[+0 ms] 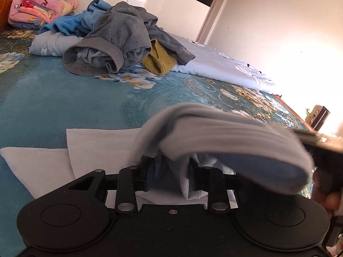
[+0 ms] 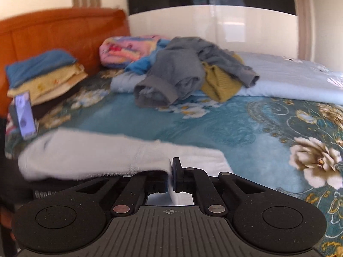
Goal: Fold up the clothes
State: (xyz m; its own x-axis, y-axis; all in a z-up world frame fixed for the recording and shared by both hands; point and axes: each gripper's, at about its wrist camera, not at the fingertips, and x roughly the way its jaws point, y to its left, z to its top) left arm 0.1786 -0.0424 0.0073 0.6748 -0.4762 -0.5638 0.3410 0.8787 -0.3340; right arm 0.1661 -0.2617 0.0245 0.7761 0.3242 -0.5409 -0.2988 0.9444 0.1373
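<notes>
A white garment (image 1: 103,150) lies on the teal floral bedspread (image 1: 64,102) close to me. My left gripper (image 1: 171,177) is shut on a bunched part of it, and a lifted fold (image 1: 225,137) drapes to the right above the fingers. In the right wrist view the same white garment (image 2: 96,156) stretches leftward, blurred. My right gripper (image 2: 170,177) is shut on its edge, with cloth pinched between the blue pads. A heap of unfolded clothes lies farther back: a grey garment (image 1: 115,42), a blue one (image 1: 64,23) and a mustard knit (image 1: 158,60).
A folded pale blue quilt (image 1: 225,66) runs along the far side of the bed. A pink blanket (image 1: 40,8) sits by the orange headboard (image 2: 53,34). A stack of folded clothes (image 2: 47,77) and a phone (image 2: 24,115) rest at the left.
</notes>
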